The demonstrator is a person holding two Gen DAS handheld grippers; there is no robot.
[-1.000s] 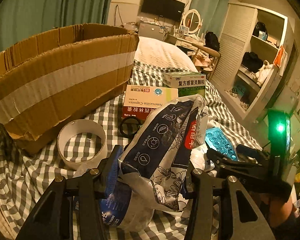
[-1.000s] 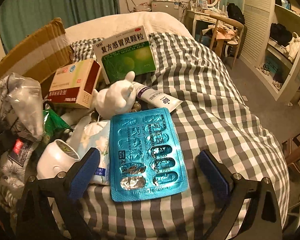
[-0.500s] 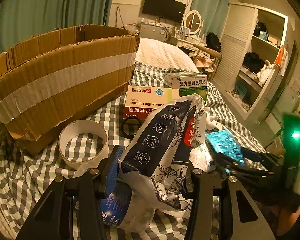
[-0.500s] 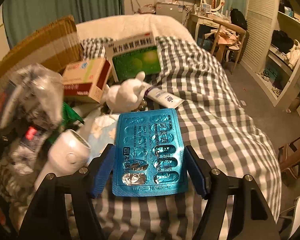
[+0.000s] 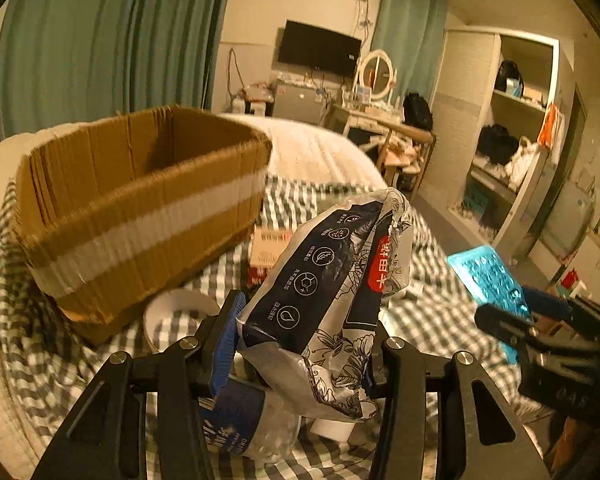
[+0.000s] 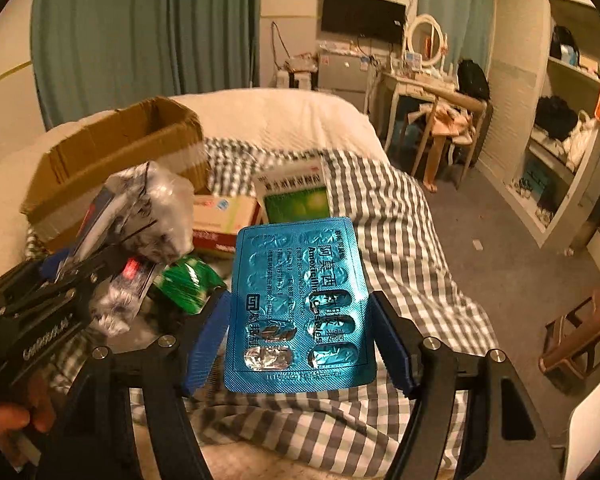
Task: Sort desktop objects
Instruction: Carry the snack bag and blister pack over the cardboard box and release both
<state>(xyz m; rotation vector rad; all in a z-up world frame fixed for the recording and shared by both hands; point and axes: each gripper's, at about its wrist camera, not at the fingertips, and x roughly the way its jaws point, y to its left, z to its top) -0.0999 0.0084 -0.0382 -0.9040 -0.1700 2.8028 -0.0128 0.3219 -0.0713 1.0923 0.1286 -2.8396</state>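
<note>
My left gripper (image 5: 300, 344) is shut on a crumpled dark-blue and silver foil bag (image 5: 332, 280), held up above the checked bedspread. An open cardboard box (image 5: 140, 216) stands to the left and beyond it. My right gripper (image 6: 300, 336) is shut on a blue blister pack of capsules (image 6: 300, 300), lifted off the bed. In the left wrist view the blister pack (image 5: 486, 276) and the right gripper show at the far right. The right wrist view shows the left gripper (image 6: 52, 292) with the foil bag (image 6: 148, 216) at the left.
On the bed lie a white tape ring (image 5: 172, 316), a red and white medicine box (image 6: 224, 220), a green and white medicine box (image 6: 296, 196), a green packet (image 6: 188, 280) and a clear plastic bottle (image 5: 252, 424). A chair and shelves stand to the right.
Both grippers have risen off the bed with their loads. The right gripper went from open around the blister pack to shut on it and lifted it. The box's open top now shows.
</note>
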